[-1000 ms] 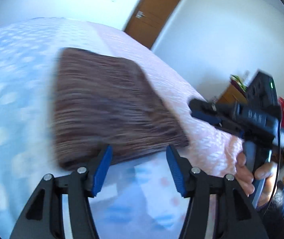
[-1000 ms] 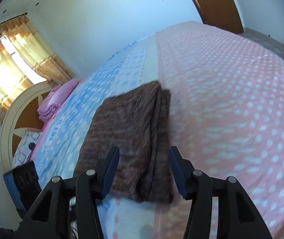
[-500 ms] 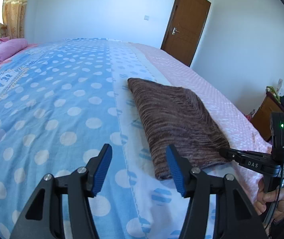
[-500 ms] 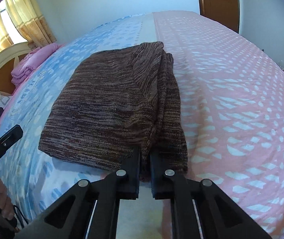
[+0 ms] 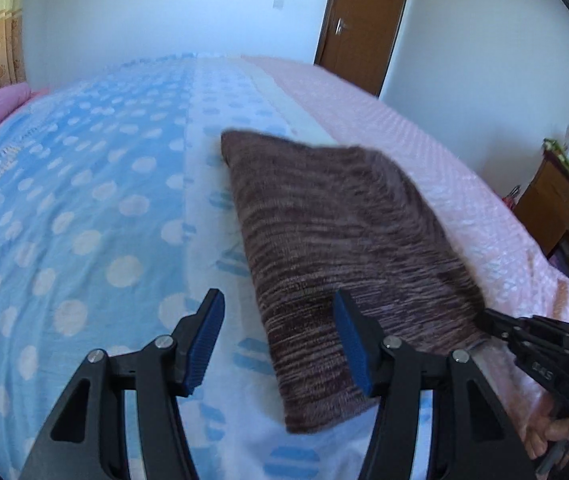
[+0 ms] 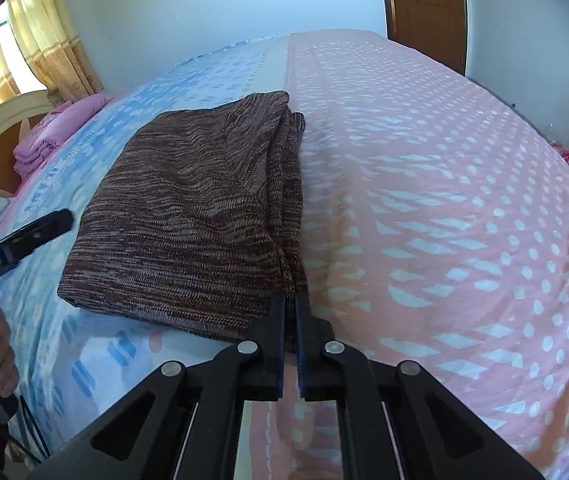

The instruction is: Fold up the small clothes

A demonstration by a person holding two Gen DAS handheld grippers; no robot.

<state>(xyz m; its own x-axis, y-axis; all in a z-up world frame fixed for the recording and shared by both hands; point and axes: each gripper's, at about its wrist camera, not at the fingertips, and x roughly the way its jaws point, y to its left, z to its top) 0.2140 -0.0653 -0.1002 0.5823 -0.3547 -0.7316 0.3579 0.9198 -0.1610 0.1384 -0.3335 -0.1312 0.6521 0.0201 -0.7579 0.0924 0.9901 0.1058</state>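
Observation:
A folded brown knit garment (image 5: 336, 240) lies on the bed, across the seam between the blue dotted cover and the pink cover; it also shows in the right wrist view (image 6: 200, 208). My left gripper (image 5: 278, 336) is open and empty, with its jaws straddling the garment's near left edge, just above it. My right gripper (image 6: 290, 300) is shut on the garment's near right corner, at the stacked folded edges. The right gripper also shows in the left wrist view (image 5: 532, 344), pinching that corner.
The bed cover is blue with white dots (image 5: 64, 208) on the left and pink (image 6: 444, 200) on the right. Folded pink bedding (image 6: 56, 136) lies by the headboard. A brown door (image 5: 364, 20) and a wooden cabinet (image 5: 556, 208) stand beyond the bed.
My right gripper closed on the garment's near right corner about half a second ago and still holds it. My left gripper swung back toward the garment's near left edge, staying open.

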